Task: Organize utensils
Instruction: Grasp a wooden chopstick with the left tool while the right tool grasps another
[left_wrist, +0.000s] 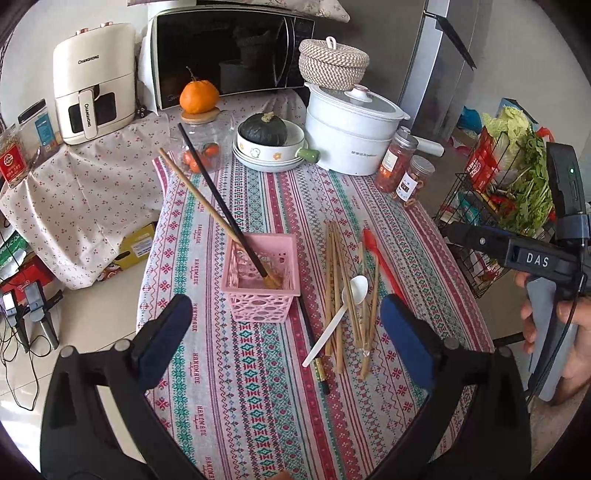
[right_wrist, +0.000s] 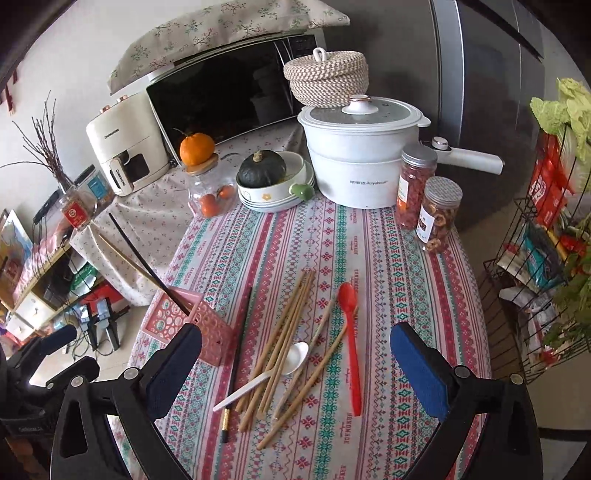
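Note:
A pink lattice basket (left_wrist: 258, 280) (right_wrist: 184, 325) stands on the patterned tablecloth and holds one wooden chopstick (left_wrist: 207, 206) and one black chopstick (left_wrist: 214, 192), both leaning left. To its right lie several wooden chopsticks (left_wrist: 338, 291) (right_wrist: 284, 339), a white spoon (left_wrist: 340, 314) (right_wrist: 277, 369), a red spoon (left_wrist: 380, 262) (right_wrist: 352, 343) and a black chopstick (left_wrist: 310, 332) (right_wrist: 238, 354). My left gripper (left_wrist: 284, 339) is open and empty, just in front of the basket. My right gripper (right_wrist: 295, 369) is open and empty above the loose utensils.
At the table's back stand a white electric pot (right_wrist: 362, 155), a stack of bowls with a green squash (right_wrist: 262, 173), a glass jar with an orange on top (right_wrist: 207, 184) and two snack jars (right_wrist: 436, 214). A wire rack of vegetables (right_wrist: 535, 258) stands right.

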